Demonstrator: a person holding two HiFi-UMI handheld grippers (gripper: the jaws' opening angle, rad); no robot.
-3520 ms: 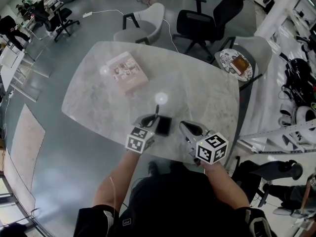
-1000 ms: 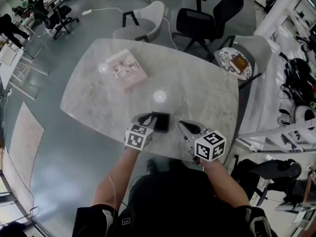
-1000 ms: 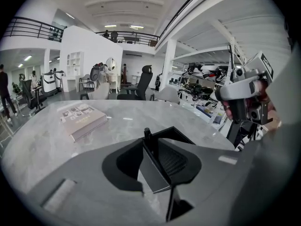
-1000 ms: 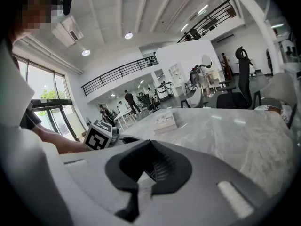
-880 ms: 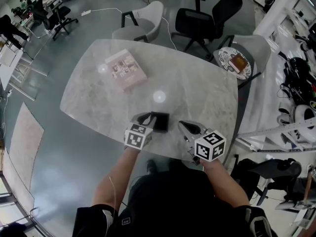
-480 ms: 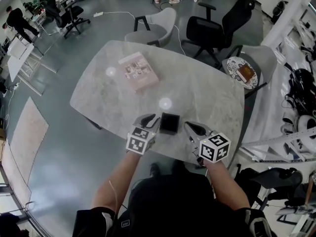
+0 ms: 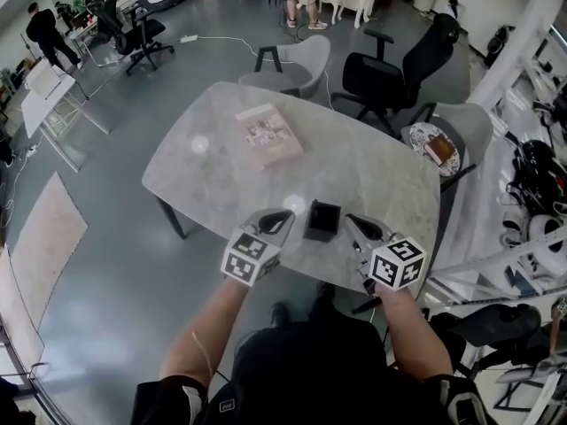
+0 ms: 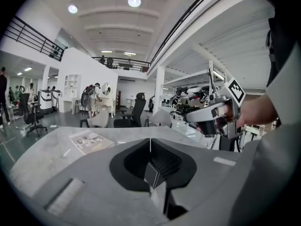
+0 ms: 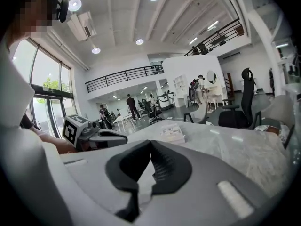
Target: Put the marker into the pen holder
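The black square pen holder [image 7: 322,220] stands near the front edge of the marble table [image 7: 372,166], between my two grippers. No marker shows in any view; I cannot see into the holder. My left gripper [image 7: 284,214] sits just left of the holder, shut and holding nothing. My right gripper [image 7: 353,221] sits just right of it, also shut and empty. In the left gripper view the jaws [image 8: 150,141] meet at the tips, and the right gripper [image 8: 211,119] shows beyond them. In the right gripper view the jaws [image 9: 151,143] are closed, with the left gripper [image 9: 96,136] beyond.
A pink book [image 7: 268,135] lies at the far side of the table. A grey chair [image 7: 297,60] and a black office chair [image 7: 403,56] stand behind the table. A seat with a patterned cushion [image 7: 434,146] stands at the right.
3.5 s ago a dark marker stuck up from my left gripper beside the holder; since 1.0 s ago it is out of sight. The head view has lifted to show more of the room.
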